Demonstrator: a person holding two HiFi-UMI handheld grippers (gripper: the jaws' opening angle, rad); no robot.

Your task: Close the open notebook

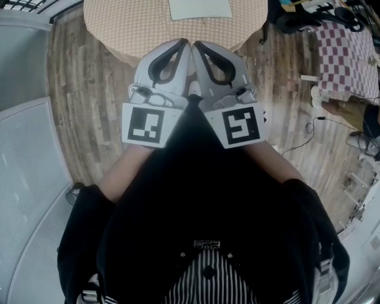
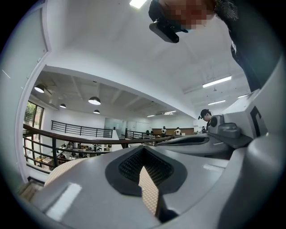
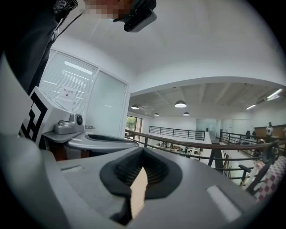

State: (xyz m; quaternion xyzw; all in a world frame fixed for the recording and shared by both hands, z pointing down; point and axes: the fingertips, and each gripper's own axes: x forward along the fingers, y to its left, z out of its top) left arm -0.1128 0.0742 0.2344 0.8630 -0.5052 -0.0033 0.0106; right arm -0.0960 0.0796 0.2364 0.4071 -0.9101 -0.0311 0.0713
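Note:
In the head view the notebook [image 1: 200,8] lies with white pages up at the far side of a round table [image 1: 130,29] with a tan chequered cloth; the frame's top edge cuts it off. My left gripper [image 1: 181,43] and right gripper [image 1: 199,45] are held side by side over the table's near edge, short of the notebook, their tips almost touching each other. Both are shut with nothing in them. In the left gripper view the left gripper [image 2: 144,150] points level across the room, as does the right gripper [image 3: 143,151] in its own view. Neither of these views shows the notebook.
A second table [image 1: 347,50] with a red-and-white chequered cloth stands at the right, with dark bags [image 1: 309,18] behind it. A cable [image 1: 309,127] lies on the wooden floor. A grey panel [image 1: 29,178] fills the left. A railing [image 3: 201,143] runs ahead.

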